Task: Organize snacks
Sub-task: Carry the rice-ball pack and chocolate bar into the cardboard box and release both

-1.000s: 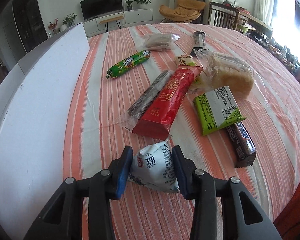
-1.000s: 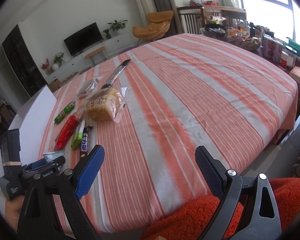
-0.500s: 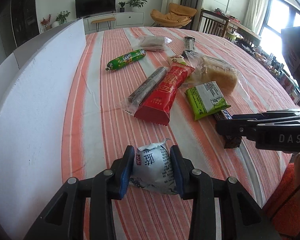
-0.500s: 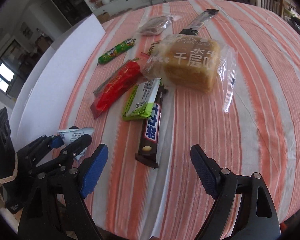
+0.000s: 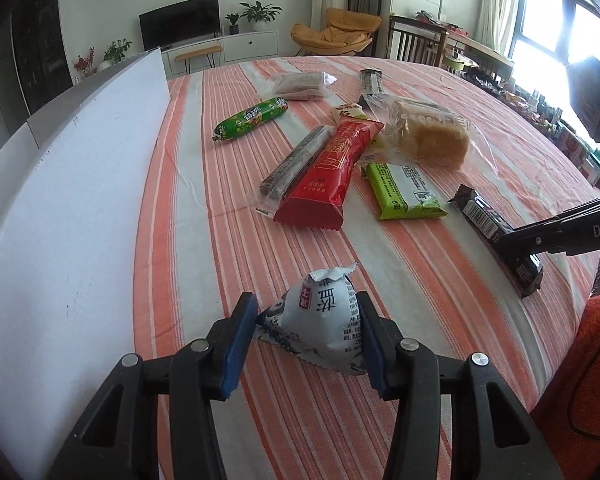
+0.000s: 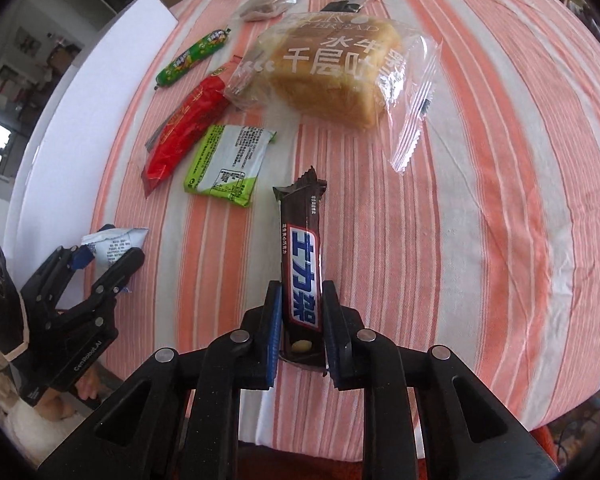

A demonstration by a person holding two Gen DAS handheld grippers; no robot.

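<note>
Pickup stage: right gripper (image 6: 300, 330) jaws are closing on the chocolate bar (image 6: 301, 258), which lies on the striped tablecloth (image 6: 480, 220). Left gripper (image 5: 306, 334) jaws are opening around the white packet (image 5: 320, 320), resting near the table edge. Next move likely calls for a firm pinch, then lifting.

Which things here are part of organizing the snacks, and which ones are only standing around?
Part of the job: chocolate bar between the closing right gripper; white packet between the opening left gripper; bagged bread; green sausage; red packet; green packet.

Just around: striped tablecloth; white board; television; orange chair.
</note>
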